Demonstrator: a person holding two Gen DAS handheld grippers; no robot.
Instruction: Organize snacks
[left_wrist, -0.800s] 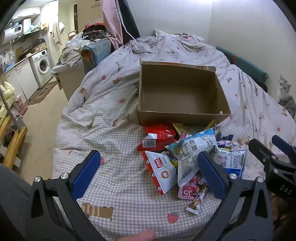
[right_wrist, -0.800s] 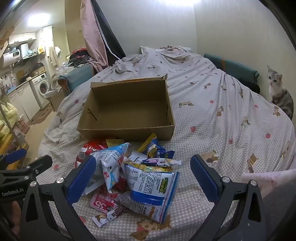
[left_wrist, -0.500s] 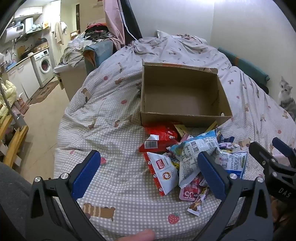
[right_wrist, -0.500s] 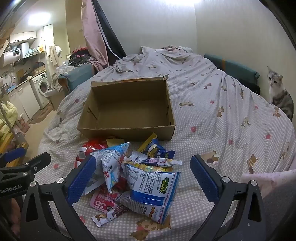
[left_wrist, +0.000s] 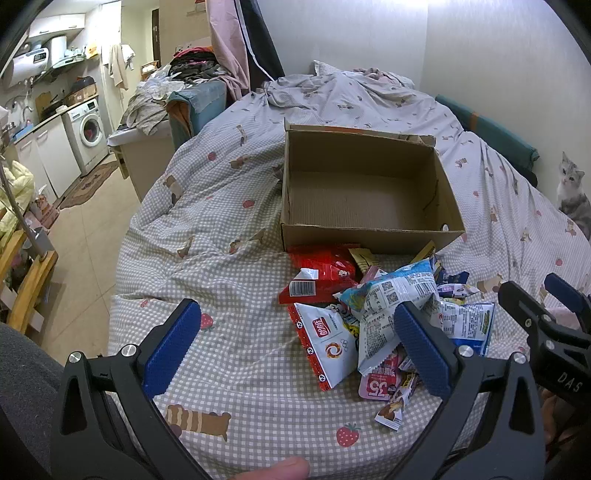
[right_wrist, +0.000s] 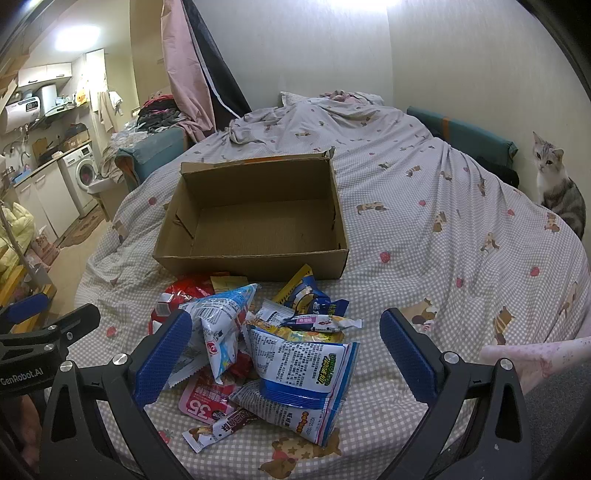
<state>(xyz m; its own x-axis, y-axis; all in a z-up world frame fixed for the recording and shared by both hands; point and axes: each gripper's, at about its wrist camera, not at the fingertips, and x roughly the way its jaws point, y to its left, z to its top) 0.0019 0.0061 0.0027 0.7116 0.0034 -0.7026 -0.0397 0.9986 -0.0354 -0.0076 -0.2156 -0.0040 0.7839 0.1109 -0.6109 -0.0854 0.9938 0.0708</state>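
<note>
- The left gripper (left_wrist: 295, 328) stands with its jaws spread fully apart and nothing between the pads; it hangs above the near part of the bed, its right pad over the left edge of the snack pile.
- The right gripper (right_wrist: 286, 334) is likewise spread wide and empty, poised directly over the middle of the snack pile (right_wrist: 258, 347).
- The pile lies on the checked bedspread (right_wrist: 424, 229), on the near side of the cardboard box (right_wrist: 255, 210), with the farthest packets touching the box's near wall.
- The box appears empty and open at the top; no packet has yet gone in, so the task is judged to be at its start.
- Handling, judged from appearance: the packets are light, air-filled foil or plastic pouches, soft, crinkly and probably slippery. The contents may crush under a hard squeeze.
- Recommended hold: pinch a pouch across its flat sealed edge or across a narrow part of its body.
- The big blue-and-white bag (right_wrist: 303, 380) lies uppermost in the near part of the pile and is the easiest first pick for the right gripper; the white pouch with the red logo (left_wrist: 325, 343) lies nearest the left gripper.
- The thin bar (right_wrist: 221, 428) at the near edge lies flat and will need a low, scooping approach.
- The bedspread is soft and yields; pressing down may catch cloth with the packet.
- A cat (right_wrist: 557, 184) sits at the far right edge of the bed, well apart from the pile.
</note>
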